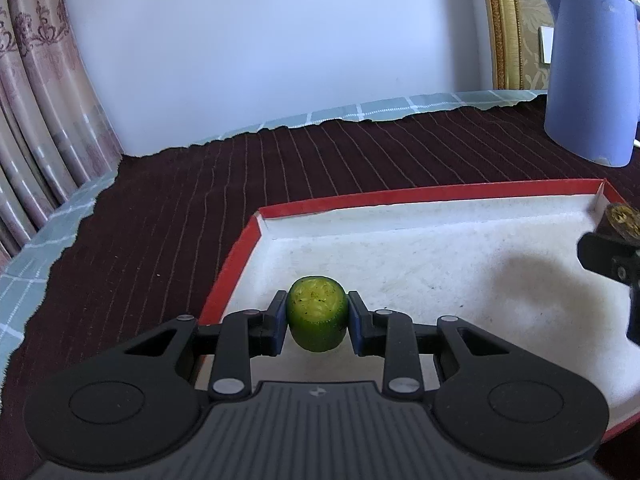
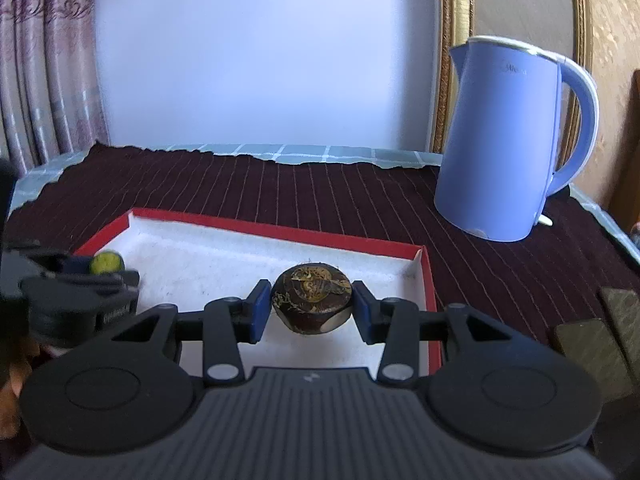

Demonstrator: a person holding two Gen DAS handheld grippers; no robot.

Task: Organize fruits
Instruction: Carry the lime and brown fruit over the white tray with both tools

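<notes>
My left gripper (image 1: 317, 322) is shut on a small green fruit (image 1: 316, 314) and holds it over the near left part of a red-rimmed tray (image 1: 236, 264) with a white lining. My right gripper (image 2: 311, 311) is shut on a dark brown round fruit (image 2: 312, 304) over the tray's right part (image 2: 430, 280). The left gripper with the green fruit (image 2: 105, 263) also shows at the left of the right wrist view. The brown fruit (image 1: 622, 222) shows at the right edge of the left wrist view.
A blue electric kettle (image 2: 508, 144) stands on the dark striped cloth (image 2: 320, 196) behind the tray's right side. A curtain (image 1: 36, 120) hangs at the left. A gold picture frame (image 2: 452, 60) leans on the wall behind the kettle. Olive blocks (image 2: 600, 344) lie at the right.
</notes>
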